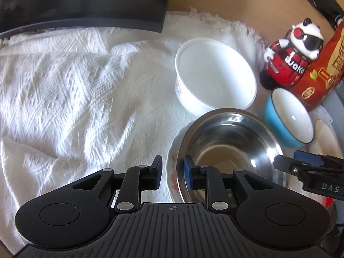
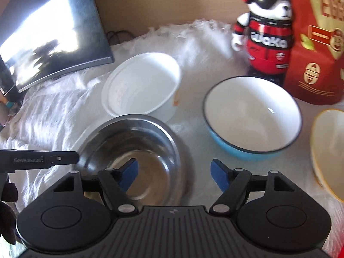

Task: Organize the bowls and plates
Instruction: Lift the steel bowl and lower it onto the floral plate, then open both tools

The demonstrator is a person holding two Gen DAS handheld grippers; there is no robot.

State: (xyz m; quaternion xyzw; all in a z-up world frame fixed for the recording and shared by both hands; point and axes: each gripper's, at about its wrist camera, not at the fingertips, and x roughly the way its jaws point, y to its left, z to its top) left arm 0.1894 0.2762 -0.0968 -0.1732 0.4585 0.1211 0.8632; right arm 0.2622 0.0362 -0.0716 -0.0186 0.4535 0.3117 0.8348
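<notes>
Steel is lying at the centre of the scene: a stainless steel bowl (image 1: 230, 148) is being carried on a floral-rimmed plate (image 1: 172, 172), which is resting on a white woven cloth (image 1: 64, 86). The bowl's near-left rim and the plate's edge are being straddled by the left gripper (image 1: 172, 173), its jaws parted and no pad seen pressing on either. The bowl's opposite rim is being straddled by the right gripper (image 2: 174, 175), its jaws set wide apart and closed on nothing. Just behind the steel bowl, a white plastic bowl (image 1: 215, 73) is sitting; to its right, a blue bowl (image 2: 251, 116) and, further out, a cream dish (image 2: 329, 150) are being crowded by a panda figurine (image 2: 266, 28) and a red carton (image 2: 316, 53). Open cloth is being left only to the steel bowl's left, bounded behind by a monitor (image 1: 86, 2).
</notes>
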